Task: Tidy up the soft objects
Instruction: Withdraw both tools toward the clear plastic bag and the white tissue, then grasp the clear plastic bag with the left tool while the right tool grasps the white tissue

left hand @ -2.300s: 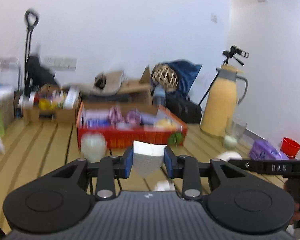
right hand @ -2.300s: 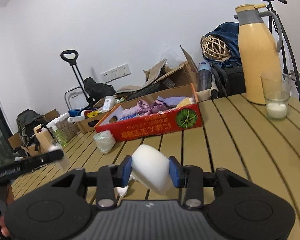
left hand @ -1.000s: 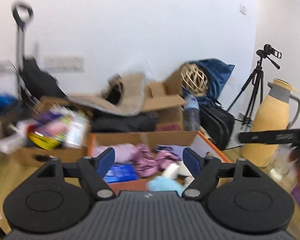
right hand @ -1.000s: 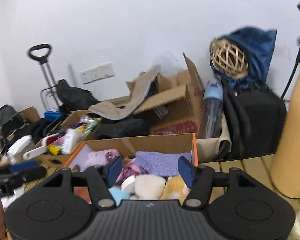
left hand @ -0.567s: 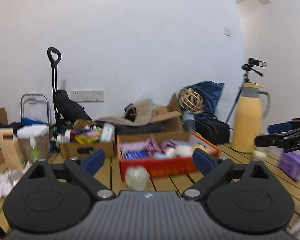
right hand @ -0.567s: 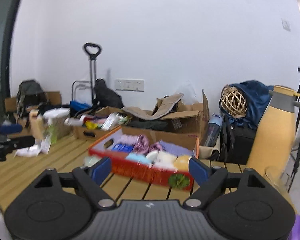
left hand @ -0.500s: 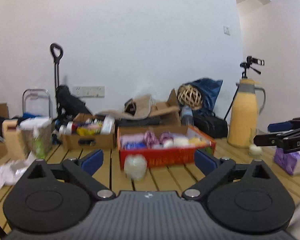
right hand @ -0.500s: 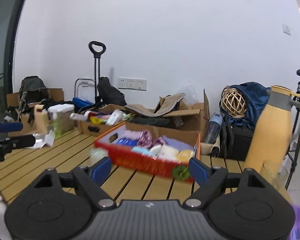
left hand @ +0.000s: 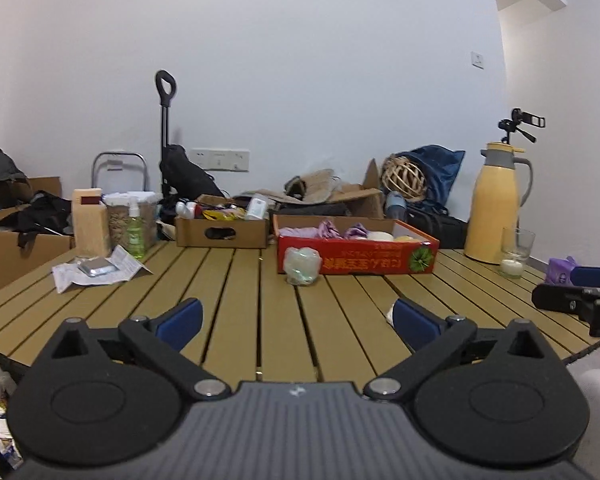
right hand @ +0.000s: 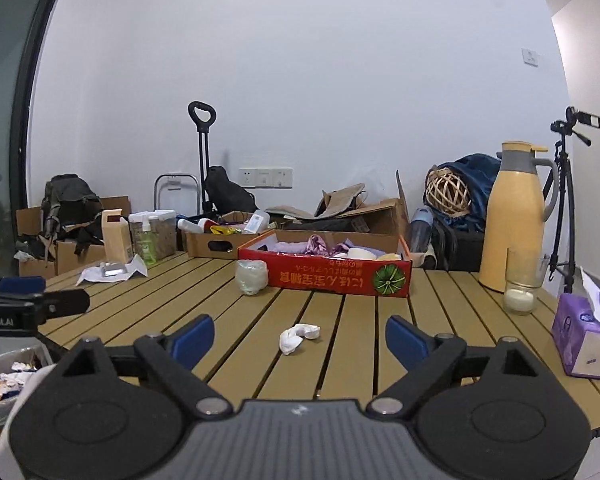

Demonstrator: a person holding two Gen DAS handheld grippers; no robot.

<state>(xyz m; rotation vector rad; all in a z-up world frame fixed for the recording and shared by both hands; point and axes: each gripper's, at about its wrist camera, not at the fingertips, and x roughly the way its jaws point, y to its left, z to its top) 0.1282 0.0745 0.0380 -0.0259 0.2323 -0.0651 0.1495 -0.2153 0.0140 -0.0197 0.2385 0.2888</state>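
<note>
My left gripper [left hand: 296, 316] stands spread wide, nothing between its blue pads [left hand: 180, 318]. My right gripper [right hand: 298, 336] is just as wide and equally empty. Both hover level over the near edge of the slatted wooden table [right hand: 340, 344], pointing toward the far edge. On the left tool's body, seen from my right camera, I read "Robot.AI"; anything before it is cut off. The red cardboard box [right hand: 324, 274], printed with a melon and characters I cannot read, sits toward the far edge holding soft items. A crumpled white wad [right hand: 298, 336] lies mid-table; a pale bagged bundle [right hand: 252, 276] touches the box's front left corner.
</note>
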